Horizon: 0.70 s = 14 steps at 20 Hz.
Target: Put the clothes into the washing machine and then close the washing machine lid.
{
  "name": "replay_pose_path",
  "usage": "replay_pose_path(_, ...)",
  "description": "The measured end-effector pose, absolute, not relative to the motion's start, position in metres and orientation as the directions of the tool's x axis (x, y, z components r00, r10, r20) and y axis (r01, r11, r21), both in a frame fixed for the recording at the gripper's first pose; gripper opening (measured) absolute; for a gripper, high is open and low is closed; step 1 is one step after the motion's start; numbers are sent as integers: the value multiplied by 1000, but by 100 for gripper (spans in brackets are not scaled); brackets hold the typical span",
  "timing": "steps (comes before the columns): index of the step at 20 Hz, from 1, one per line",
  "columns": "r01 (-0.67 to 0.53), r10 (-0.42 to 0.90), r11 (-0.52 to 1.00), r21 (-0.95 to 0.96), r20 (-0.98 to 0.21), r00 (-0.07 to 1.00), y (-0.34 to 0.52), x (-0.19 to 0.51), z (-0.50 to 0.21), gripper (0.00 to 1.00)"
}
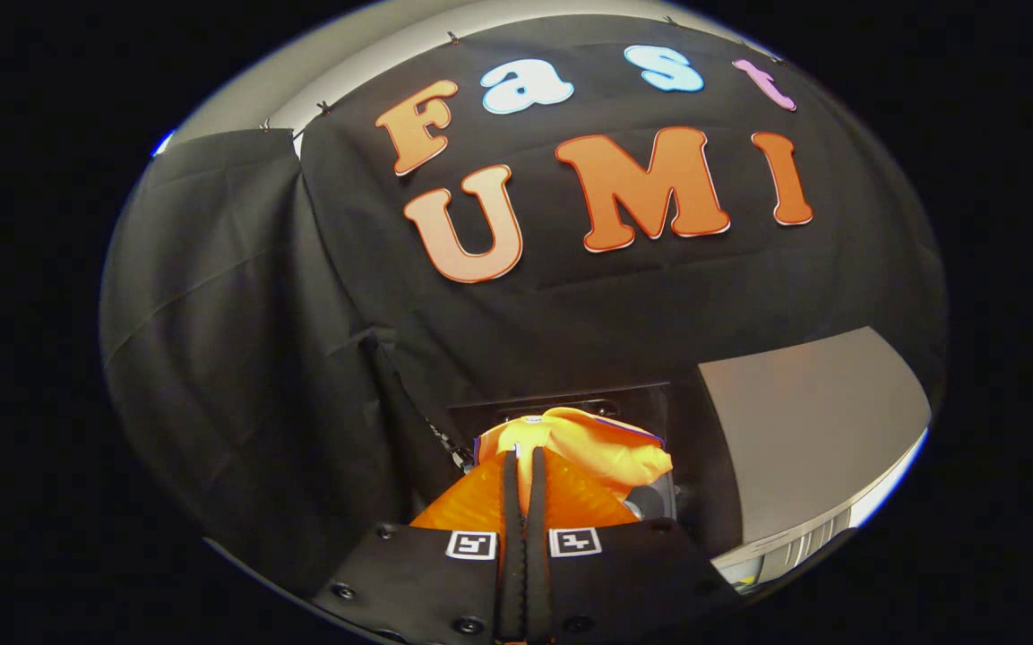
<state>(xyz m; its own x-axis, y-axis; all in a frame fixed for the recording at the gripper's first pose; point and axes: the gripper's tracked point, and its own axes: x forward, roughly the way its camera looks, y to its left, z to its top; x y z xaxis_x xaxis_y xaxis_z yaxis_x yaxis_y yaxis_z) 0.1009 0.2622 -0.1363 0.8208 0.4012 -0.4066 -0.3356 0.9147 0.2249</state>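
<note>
Claw (523, 466) pressed together, orange garment (606, 457) at and just beyond its fingertips.

The two fingers (510, 502) lie side by side with almost no gap along their length. The orange garment bulges just ahead of the fingertips and spreads to either side of them; whether a fold of it is pinched between the fingers cannot be told. A dark box-like unit (570, 403) stands directly behind the garment. A grey slanted panel (803, 430) lies to the right of the garment. The black cloth wall (238, 340) rises beyond everything.
</note>
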Motion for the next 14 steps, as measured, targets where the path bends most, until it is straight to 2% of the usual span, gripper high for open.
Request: replay_pose_path(14, -271, 389, 921, 279, -620, 682, 306, 209, -320, 8)
